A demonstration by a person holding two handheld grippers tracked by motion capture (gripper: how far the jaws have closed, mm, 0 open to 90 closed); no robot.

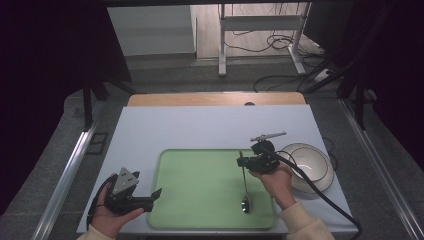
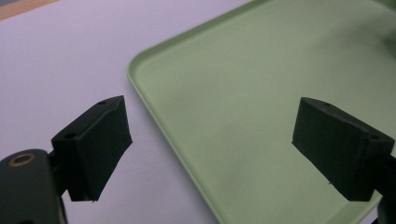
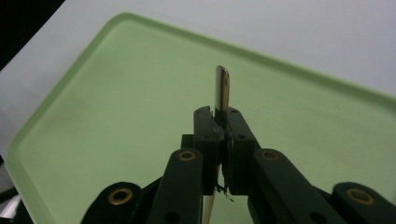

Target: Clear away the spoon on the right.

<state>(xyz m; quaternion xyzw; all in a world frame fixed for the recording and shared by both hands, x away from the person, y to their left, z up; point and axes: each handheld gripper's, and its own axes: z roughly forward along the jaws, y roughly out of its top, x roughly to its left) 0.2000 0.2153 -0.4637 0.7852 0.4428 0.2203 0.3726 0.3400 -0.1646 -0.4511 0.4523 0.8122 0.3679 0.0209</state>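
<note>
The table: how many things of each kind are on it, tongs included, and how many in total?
Spoon: 1, held by the right tongs
Tray: 1, green
Bowl: 1, white
Tongs: 2, the left tongs open
Total: 5

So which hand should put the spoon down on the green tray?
The right. The right gripper is already shut on the spoon handle, with the bowl end low over the green tray. The left gripper is open, holding nothing, by the tray's left edge.
</note>
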